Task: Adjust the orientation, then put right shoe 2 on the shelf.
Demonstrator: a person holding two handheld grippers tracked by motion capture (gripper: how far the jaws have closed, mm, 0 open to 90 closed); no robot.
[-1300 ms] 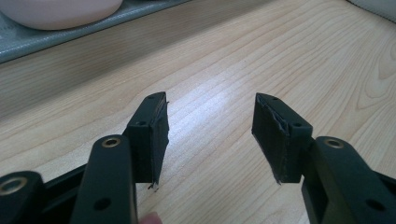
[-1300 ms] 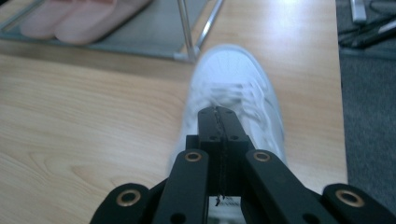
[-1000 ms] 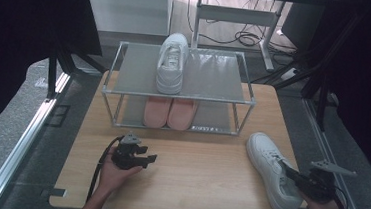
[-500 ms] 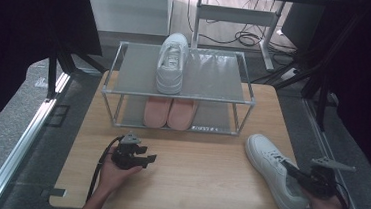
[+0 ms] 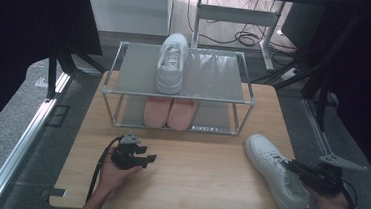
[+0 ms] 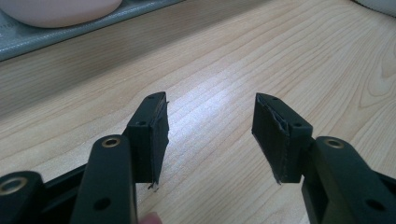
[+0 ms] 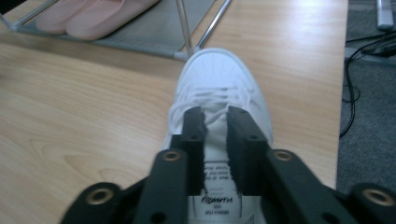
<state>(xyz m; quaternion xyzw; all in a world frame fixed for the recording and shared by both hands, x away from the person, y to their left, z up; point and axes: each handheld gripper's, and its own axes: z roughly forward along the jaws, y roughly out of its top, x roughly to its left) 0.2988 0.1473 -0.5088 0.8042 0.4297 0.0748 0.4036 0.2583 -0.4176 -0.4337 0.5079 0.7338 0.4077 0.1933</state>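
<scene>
A white sneaker (image 5: 269, 164) lies on the wooden table (image 5: 197, 185) at the right, toe toward the rack. My right gripper (image 5: 289, 166) reaches over its heel end. Its jaws have just been opening, and in the right gripper view the gripper (image 7: 216, 114) stands open just above the sneaker (image 7: 219, 79), with the printed label inside the shoe showing in the narrow gap. My left gripper (image 5: 150, 158) rests open on the table at the left, and in its own view the gripper (image 6: 210, 116) has only bare wood between its fingers.
A metal two-shelf rack (image 5: 211, 76) stands at the back of the table. A second white sneaker (image 5: 171, 63) sits on its top shelf and a pair of pink slippers (image 5: 169, 112) on the lower one. Cables lie on the floor beyond.
The right hand has shifted only slightly at the sneaker's heel. The sneaker and the left hand have stayed where they were.
</scene>
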